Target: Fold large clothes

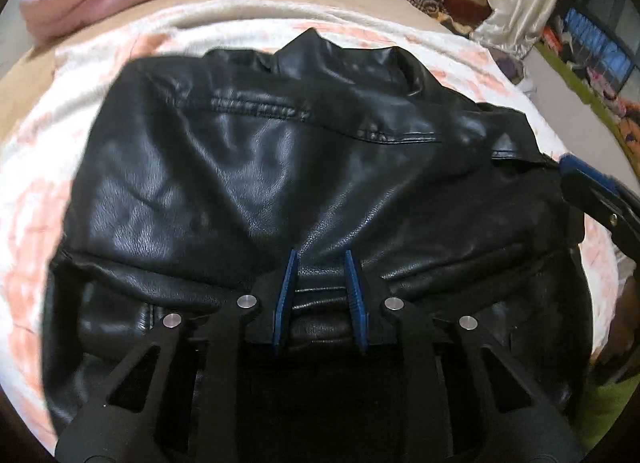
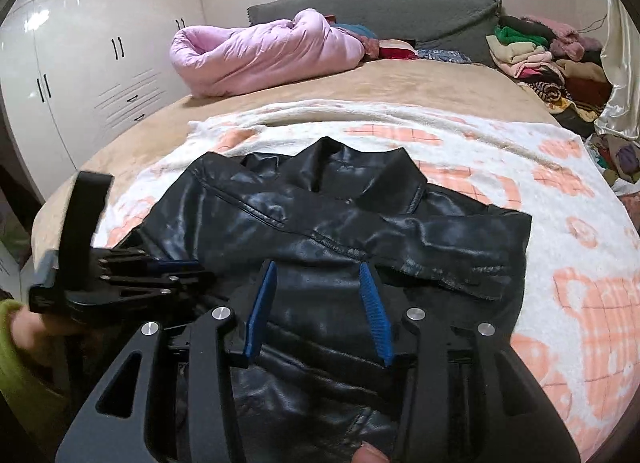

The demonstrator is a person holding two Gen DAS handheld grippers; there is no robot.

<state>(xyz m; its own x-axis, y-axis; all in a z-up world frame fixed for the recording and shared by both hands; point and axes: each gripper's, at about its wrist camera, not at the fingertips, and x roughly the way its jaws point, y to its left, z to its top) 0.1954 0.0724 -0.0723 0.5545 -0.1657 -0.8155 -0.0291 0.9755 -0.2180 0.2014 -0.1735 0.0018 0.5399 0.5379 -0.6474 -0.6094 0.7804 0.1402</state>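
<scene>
Black jacket (image 2: pixel 320 231) lies collar-up on the patterned blanket (image 2: pixel 560 191), sleeves already folded in. Left gripper (image 1: pixel 322 283) pinches a hem fold; right gripper (image 2: pixel 316 311) hovers spread, empty. Next, probably: right grips hem, both lift it toward collar.

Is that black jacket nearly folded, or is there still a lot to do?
About halfway, I'd guess. The black jacket lies on the patterned blanket with its sleeves already laid across the body and the collar at the far end. Both tongs are over its near end: the left tongs have leather between them, the right tongs stand open above it. It has not yet been doubled over lengthwise.
</scene>
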